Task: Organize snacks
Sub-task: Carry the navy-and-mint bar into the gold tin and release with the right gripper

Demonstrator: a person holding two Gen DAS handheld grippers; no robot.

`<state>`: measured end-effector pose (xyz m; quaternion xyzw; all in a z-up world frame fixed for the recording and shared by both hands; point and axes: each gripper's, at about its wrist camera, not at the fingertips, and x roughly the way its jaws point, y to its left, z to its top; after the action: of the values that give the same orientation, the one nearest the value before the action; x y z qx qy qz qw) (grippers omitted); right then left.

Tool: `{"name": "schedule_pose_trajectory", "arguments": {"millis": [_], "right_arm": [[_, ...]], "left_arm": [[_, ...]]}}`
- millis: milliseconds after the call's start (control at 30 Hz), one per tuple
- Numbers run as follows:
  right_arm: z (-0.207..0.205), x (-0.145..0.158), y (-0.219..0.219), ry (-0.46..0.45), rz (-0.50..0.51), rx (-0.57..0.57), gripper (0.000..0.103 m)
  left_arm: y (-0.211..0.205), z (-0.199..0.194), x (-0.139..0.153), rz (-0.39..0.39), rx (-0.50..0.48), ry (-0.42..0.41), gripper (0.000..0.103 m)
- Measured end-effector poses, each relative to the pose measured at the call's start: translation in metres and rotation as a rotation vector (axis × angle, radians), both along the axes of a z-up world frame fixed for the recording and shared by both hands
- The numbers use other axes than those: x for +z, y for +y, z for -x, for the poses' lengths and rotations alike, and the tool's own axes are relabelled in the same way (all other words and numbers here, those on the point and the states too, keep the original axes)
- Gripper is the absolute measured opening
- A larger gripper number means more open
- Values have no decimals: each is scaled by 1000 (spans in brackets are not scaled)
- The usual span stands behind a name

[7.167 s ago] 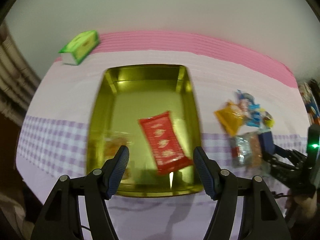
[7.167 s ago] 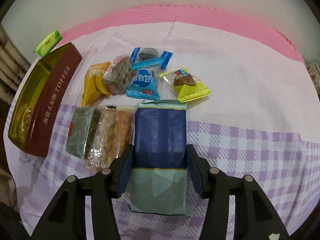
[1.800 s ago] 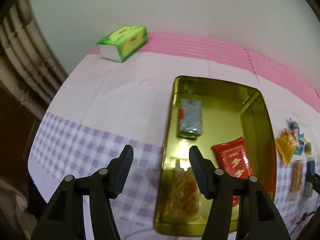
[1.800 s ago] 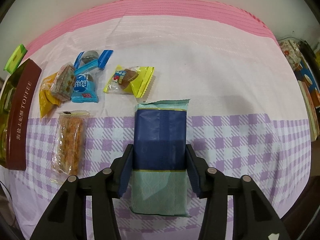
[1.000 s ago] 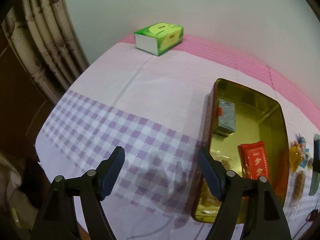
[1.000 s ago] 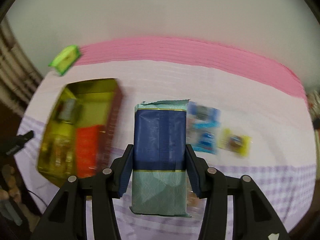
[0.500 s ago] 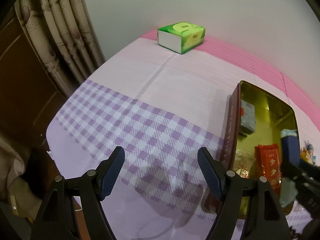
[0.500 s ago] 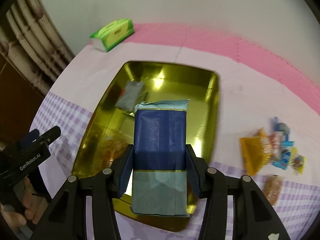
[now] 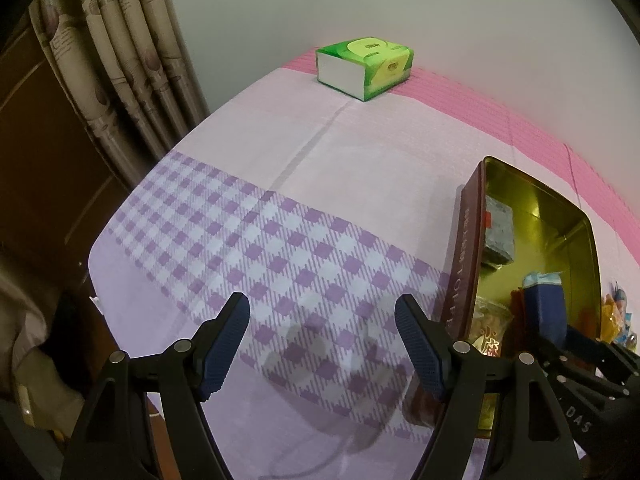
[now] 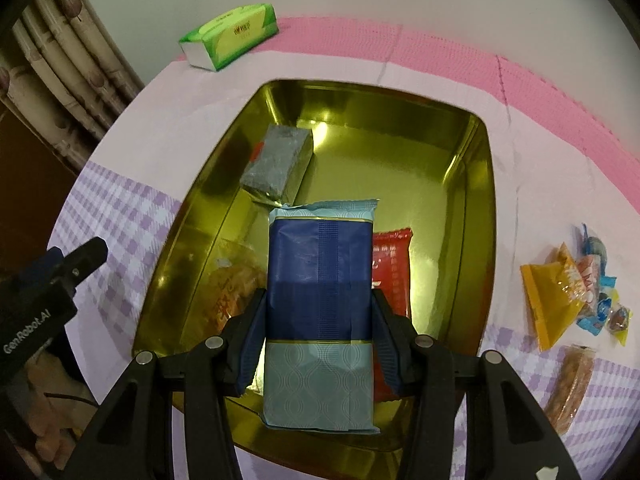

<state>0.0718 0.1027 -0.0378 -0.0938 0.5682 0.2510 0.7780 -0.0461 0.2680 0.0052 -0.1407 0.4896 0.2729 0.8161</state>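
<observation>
Right gripper [image 10: 320, 344]: clenched on the blue packet [image 10: 320, 300], jaws pressing both long sides; held over the near half of the tin.
Blue packet: flat, rectangular, glossy foil; dark navy middle band, pale teal patterned ends, crimped far edge.
Left gripper [image 9: 322, 344]: jaws spread wide with nothing between them, ribbed blue pads [image 9: 226, 344]; it hangs over the checked cloth, left of the tin.
Tin [image 10: 476, 208]: rounded rectangular metal box, mirror-gold inside, maroon outer wall with gold lettering seen from the left wrist.
In the tin: grey block-shaped packet [image 10: 276, 162] at the far left; red foil packet [image 10: 390, 268] near right; clear bag of golden crisps [image 10: 236, 280] near left, both partly hidden by the blue packet.
Tablecloth [image 9: 328, 184]: purple-and-white check near, plain lilac middle, ribbed pink band far.
Right wrist view only: small wrapped snacks [image 10: 576, 288] lying loose on the cloth right of the tin.
Tissue pack [image 9: 364, 68]: green soft pack at the far edge.
Curtain [image 9: 120, 72]: beige pleats, far left.
</observation>
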Motion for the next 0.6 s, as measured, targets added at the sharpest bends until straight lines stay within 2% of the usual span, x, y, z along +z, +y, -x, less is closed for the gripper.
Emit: {"name": "schedule_pose_trajectory", "arguments": {"millis": [600], "right_arm": [[3, -5, 0, 15, -22, 7, 49]], "left_arm": [[-6, -3, -1, -4, -29, 5, 76]]}}
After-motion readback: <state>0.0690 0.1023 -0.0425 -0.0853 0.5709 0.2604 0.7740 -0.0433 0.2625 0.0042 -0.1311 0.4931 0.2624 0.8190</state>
